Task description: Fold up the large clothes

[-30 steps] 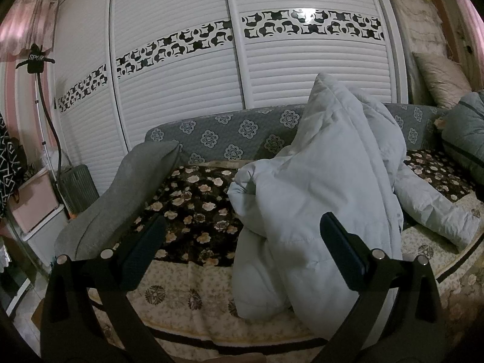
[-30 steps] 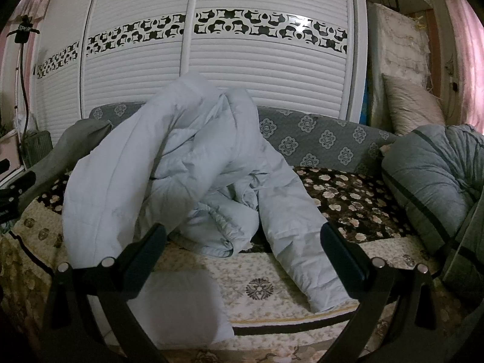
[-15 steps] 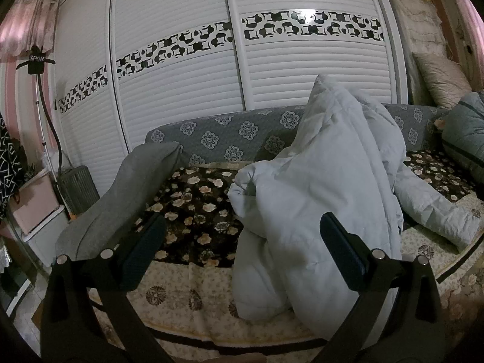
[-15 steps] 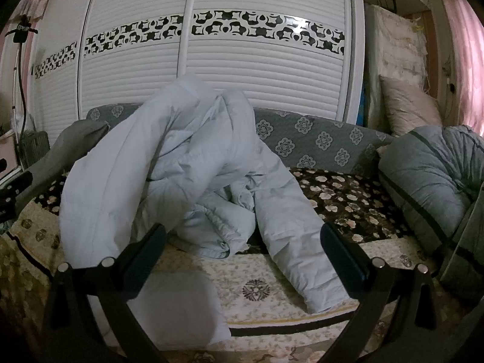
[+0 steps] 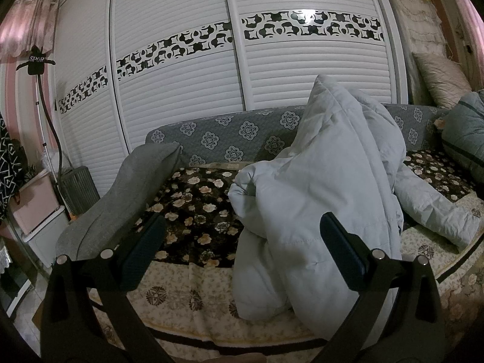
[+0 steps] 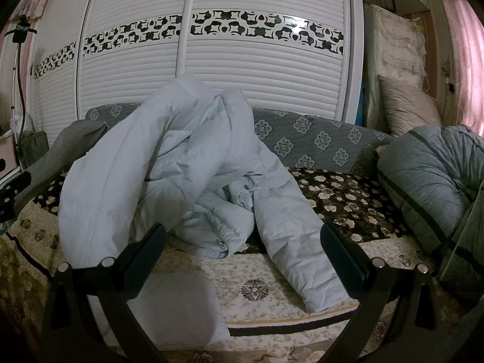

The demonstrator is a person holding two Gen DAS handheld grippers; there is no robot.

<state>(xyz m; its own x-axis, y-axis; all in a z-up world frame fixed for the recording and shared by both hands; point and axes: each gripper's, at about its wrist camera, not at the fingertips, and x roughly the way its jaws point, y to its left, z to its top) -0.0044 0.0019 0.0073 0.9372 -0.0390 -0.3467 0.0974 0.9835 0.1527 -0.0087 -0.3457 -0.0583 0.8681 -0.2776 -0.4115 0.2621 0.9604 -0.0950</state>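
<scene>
A large pale blue padded jacket (image 5: 326, 178) lies crumpled in a tall heap on a sofa with a floral cover (image 5: 193, 208). One sleeve (image 6: 290, 239) trails toward the front edge in the right wrist view, where the jacket (image 6: 157, 163) fills the middle left. My left gripper (image 5: 242, 236) is open and empty, in front of the heap's left side and apart from it. My right gripper (image 6: 242, 242) is open and empty, short of the sleeve and the jacket's hem.
A grey cushion (image 5: 121, 193) leans at the sofa's left end. A grey folded quilt (image 6: 429, 178) sits at the right end, with a beige pillow (image 6: 405, 106) behind. White slatted wardrobe doors (image 5: 211, 84) stand behind. A pink box (image 5: 36, 205) stands on the left floor.
Both grippers have drifted slightly, with the view shifting a little. The jacket has not moved. Both grippers stay open.
</scene>
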